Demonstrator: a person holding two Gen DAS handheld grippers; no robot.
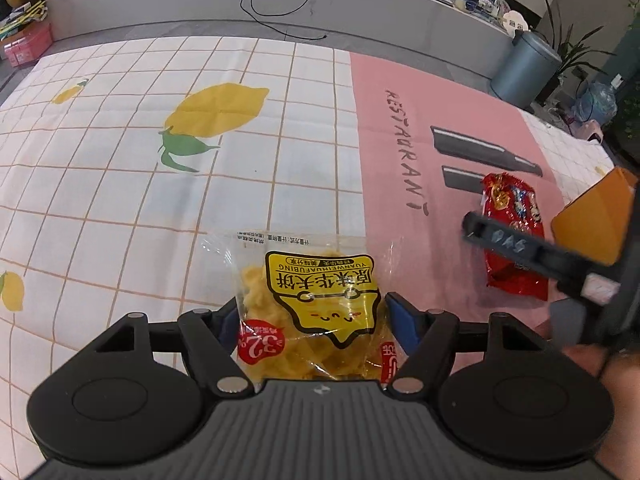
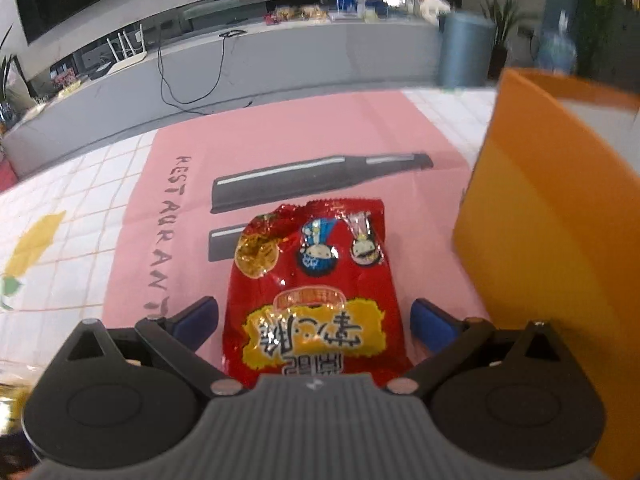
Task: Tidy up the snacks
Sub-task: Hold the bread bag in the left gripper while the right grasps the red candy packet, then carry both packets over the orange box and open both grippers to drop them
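left gripper (image 1: 316, 316) jaws astride yellow snack bag (image 1: 312, 304) | red snack bag (image 1: 514, 236) right | tablecloth (image 1: 160, 180)

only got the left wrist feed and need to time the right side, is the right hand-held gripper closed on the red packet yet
Observer: No. The right hand-held gripper is open, with its blue pads on either side of the red packet and a gap on each side.
Operator: is the packet lifted or flat
Observer: It looks flat on the pink cloth panel, with its far end over the printed bottles.
Operator: how close is the orange box
Observer: The orange box stands to the packet's right, apart from it, with pink cloth showing between.
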